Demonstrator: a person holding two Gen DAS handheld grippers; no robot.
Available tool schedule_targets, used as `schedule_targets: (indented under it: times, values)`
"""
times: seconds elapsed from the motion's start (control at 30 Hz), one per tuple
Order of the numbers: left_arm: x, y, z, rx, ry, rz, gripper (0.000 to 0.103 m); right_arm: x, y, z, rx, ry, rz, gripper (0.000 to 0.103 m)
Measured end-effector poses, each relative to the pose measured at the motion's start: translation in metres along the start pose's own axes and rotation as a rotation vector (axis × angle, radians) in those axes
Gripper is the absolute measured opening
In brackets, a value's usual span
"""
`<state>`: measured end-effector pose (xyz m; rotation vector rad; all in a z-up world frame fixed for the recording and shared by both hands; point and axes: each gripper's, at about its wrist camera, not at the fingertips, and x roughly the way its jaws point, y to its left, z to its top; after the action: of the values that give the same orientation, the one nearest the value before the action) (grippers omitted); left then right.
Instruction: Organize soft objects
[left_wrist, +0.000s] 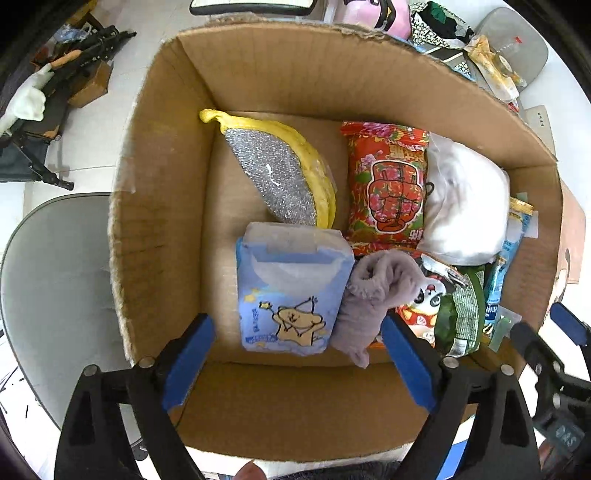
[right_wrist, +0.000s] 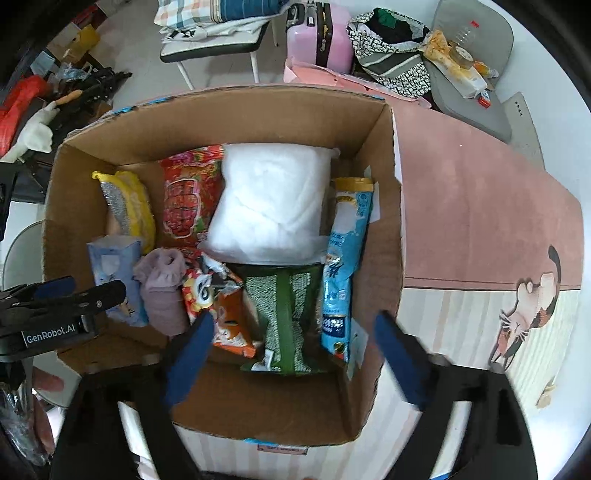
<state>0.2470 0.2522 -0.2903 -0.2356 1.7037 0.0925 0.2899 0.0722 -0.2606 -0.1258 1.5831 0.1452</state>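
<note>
Both hand-held grippers, left and right, hover released over the cardboard box; reaching for the grey sock could snag neighbouring packets.

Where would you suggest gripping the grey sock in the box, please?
Grip the grey sock across its narrow lower half, coming straight down from above with the left gripper. It lies lengthwise between the blue tissue pack and the panda snack bag, so the fingers should straddle its width.
</note>
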Motion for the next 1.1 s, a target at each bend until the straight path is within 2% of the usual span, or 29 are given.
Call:
schedule_targets:
  times: [0.03, 0.07, 0.27, 0.53, 0.67, 0.8, 1.1]
  values:
    - [-0.003, 0.000, -0.003, 0.001, -0.012, 0.010, 0.096, -0.001, 0.001, -0.003, -0.003, -0.003, 0.007, 0.103]
    - [-0.007, -0.002, -0.008, 0.004, -0.025, 0.010, 0.102, -0.002, 0.002, -0.007, -0.005, -0.005, 0.012, 0.103]
    - [-0.020, -0.011, -0.033, 0.011, -0.109, 0.048, 0.102, -0.006, 0.005, -0.029, -0.011, -0.046, -0.011, 0.103]
    - [-0.027, -0.025, -0.060, 0.009, -0.149, 0.041, 0.102, -0.012, -0.004, -0.045, 0.024, -0.064, -0.008, 0.103]
    - [-0.045, -0.025, -0.067, 0.018, -0.191, 0.039, 0.102, -0.023, -0.013, -0.053, 0.041, -0.085, -0.006, 0.103]
    - [-0.078, -0.034, -0.085, 0.034, -0.269, 0.041, 0.102, -0.049, -0.018, -0.066, 0.043, -0.128, 0.002, 0.103]
    - [-0.170, -0.053, -0.154, 0.072, -0.481, 0.053, 0.102, -0.155, -0.020, -0.129, 0.016, -0.324, 0.055, 0.103]
